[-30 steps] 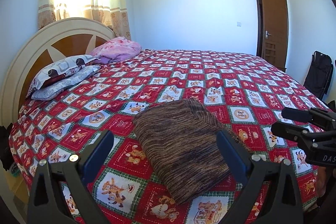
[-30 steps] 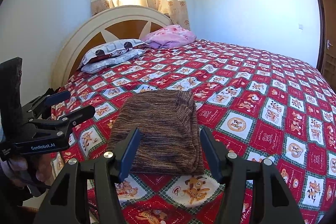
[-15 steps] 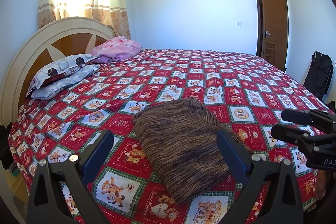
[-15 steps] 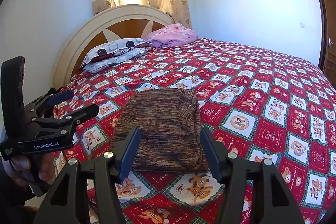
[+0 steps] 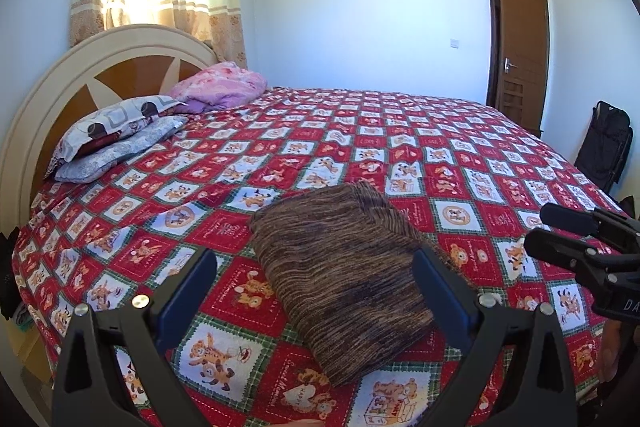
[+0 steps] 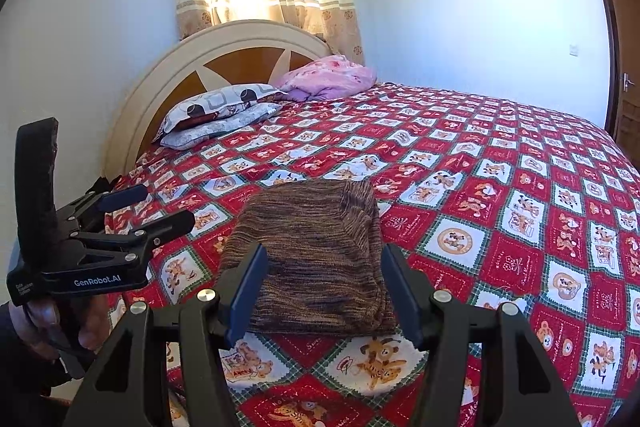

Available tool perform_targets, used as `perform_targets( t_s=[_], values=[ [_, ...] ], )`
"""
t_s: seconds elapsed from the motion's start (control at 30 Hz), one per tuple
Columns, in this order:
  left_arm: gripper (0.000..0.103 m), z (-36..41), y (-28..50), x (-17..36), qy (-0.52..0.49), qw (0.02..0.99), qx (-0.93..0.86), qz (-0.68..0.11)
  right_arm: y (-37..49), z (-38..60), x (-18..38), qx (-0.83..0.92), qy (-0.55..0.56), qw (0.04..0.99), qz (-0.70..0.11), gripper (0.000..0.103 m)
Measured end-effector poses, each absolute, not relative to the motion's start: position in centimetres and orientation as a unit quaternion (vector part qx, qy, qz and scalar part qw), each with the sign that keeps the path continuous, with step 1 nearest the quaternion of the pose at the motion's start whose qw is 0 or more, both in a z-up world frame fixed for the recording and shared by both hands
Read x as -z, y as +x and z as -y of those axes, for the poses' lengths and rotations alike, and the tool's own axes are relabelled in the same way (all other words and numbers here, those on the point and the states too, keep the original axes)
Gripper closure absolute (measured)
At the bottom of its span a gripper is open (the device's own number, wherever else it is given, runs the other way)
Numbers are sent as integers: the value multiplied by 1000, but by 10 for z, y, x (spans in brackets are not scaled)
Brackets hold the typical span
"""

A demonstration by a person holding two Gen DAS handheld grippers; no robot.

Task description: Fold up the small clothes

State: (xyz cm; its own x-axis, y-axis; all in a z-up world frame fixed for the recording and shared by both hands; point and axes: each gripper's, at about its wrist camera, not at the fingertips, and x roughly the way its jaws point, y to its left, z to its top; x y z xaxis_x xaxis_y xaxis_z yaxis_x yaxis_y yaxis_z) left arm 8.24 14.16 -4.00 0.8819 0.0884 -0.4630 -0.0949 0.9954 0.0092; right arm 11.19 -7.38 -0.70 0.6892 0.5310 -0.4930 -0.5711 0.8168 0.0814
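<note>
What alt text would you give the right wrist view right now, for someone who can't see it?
A folded brown striped garment lies on a red cartoon-patterned bedspread, just beyond the open, empty right gripper. The left gripper, open too, is held at the left edge, with pillows by the headboard.

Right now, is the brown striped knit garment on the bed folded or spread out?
Folded: the brown striped knit garment lies as a compact, layered rectangle on the red patterned bedspread, with doubled edges visible.
</note>
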Motion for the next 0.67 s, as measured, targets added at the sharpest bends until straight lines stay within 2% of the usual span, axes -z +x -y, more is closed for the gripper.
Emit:
perform_targets(
  t_s=[0.67],
  values=[
    [3, -149, 86, 43, -4, 967, -71, -245, 107, 71, 8, -308, -42, 915, -258, 42]
  ],
)
